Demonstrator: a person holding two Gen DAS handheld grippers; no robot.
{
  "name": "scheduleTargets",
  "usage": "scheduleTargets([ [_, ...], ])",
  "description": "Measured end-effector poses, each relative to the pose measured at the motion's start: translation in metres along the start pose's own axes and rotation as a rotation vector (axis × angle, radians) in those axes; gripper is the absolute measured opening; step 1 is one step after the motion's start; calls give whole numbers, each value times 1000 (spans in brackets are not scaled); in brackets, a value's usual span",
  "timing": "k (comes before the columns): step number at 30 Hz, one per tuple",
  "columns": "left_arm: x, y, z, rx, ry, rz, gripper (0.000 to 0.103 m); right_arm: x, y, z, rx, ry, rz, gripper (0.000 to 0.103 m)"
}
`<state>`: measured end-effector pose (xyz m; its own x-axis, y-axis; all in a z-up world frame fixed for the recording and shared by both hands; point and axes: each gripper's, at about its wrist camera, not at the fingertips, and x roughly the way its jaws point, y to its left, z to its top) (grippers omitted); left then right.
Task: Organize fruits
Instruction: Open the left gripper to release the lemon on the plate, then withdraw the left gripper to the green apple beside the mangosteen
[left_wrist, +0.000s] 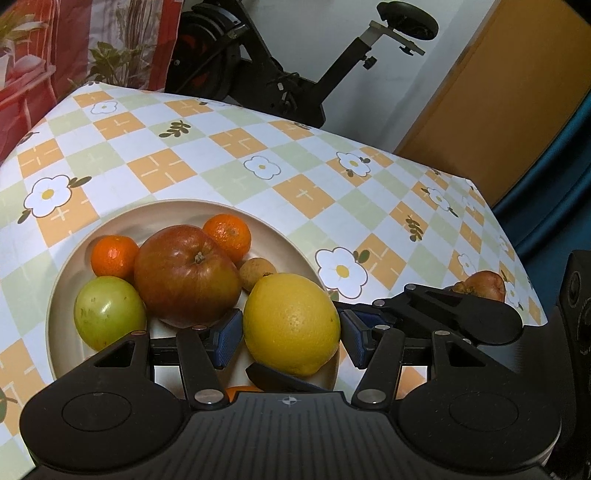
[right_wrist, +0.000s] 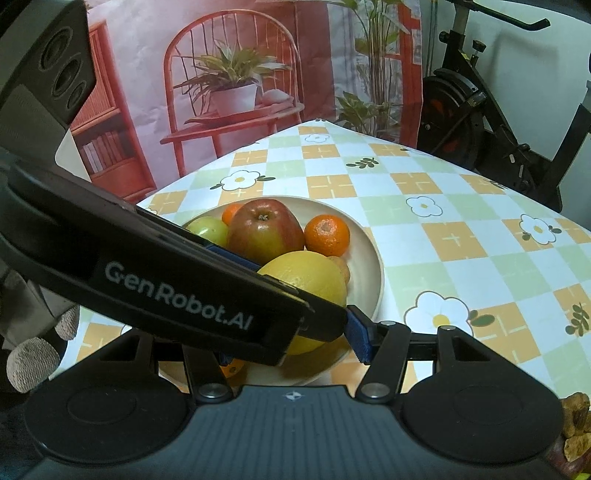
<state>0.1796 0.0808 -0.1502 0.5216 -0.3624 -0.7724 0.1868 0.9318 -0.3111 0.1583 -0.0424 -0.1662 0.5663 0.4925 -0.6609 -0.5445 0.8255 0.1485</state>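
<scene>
We hold the lemon (left_wrist: 291, 325) with our left gripper (left_wrist: 291, 334) at the plate's (left_wrist: 177, 212) near rim, right gripper (right_wrist: 291, 341) unreadable; next, release gently.

Counter (left_wrist: 229, 155) covered edge to edge by a checked cloth: orange, pale green and white squares, with white daisies and small leaf sprigs printed here and there. Cloth lies flat and hangs over the far edges.

Directly on it: one round beige bowl (left_wrist: 122, 218) toward the near side, holding fruit. Well apart from the bowl, near the right edge in the left wrist view, a brownish, wrinkled fruit (left_wrist: 484, 284), partly hidden; kind unclear. In the right wrist view, a brown, dried-looking clump (right_wrist: 576, 417) at the near right corner, mostly cut off by the frame.
</scene>
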Motion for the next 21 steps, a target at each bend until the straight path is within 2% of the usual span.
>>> scheduleTargets([
  [11, -4, 1, 0, -27, -18, 6, 59, -5, 5, -1, -34, -3, -20, 61],
  [21, -24, -13, 1, -48, -108, 7, 59, -34, -2, -13, -12, -78, -53, 61],
])
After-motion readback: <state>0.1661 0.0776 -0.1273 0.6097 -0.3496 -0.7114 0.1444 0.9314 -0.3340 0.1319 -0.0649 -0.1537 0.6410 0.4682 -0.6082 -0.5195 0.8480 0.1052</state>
